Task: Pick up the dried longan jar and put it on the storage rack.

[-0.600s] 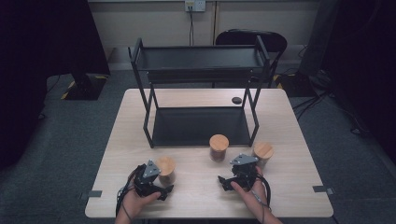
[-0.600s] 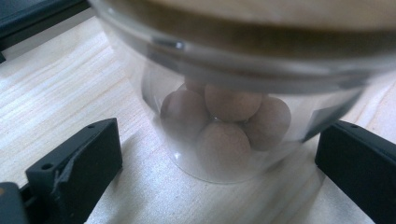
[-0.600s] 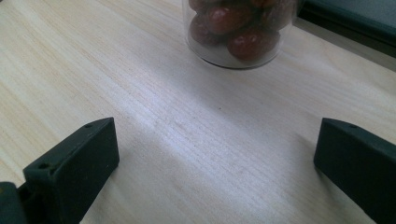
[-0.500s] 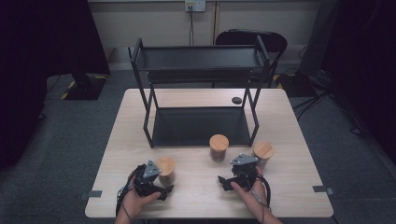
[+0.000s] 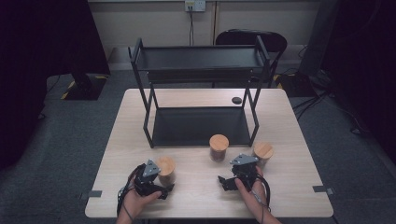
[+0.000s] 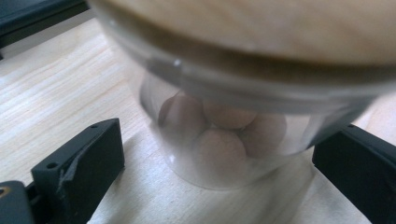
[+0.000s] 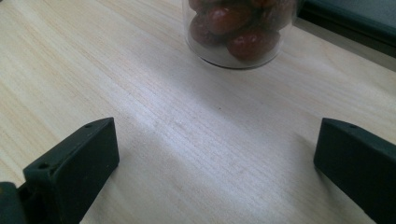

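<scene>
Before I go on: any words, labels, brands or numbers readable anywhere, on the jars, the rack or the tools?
None: the jars, their wooden lids and the rack bear no visible print; both tools are plain black too.

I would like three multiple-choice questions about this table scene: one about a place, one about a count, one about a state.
1. Where is the black shelf rack standing?
A. on the far half of the table
B. on the floor
C. at the near edge

2. How many jars with wooden lids are on the table?
A. two
B. three
C. five

3. How does the left gripper stand at the jar of pale balls?
A. jaws open around it
C. lifting it
B. far away from it

Answers: 1 A, its legs rest on the far part of the tabletop. 2 B, the high view shows three. 3 A, the jar stands on the table between the spread jaws.
</scene>
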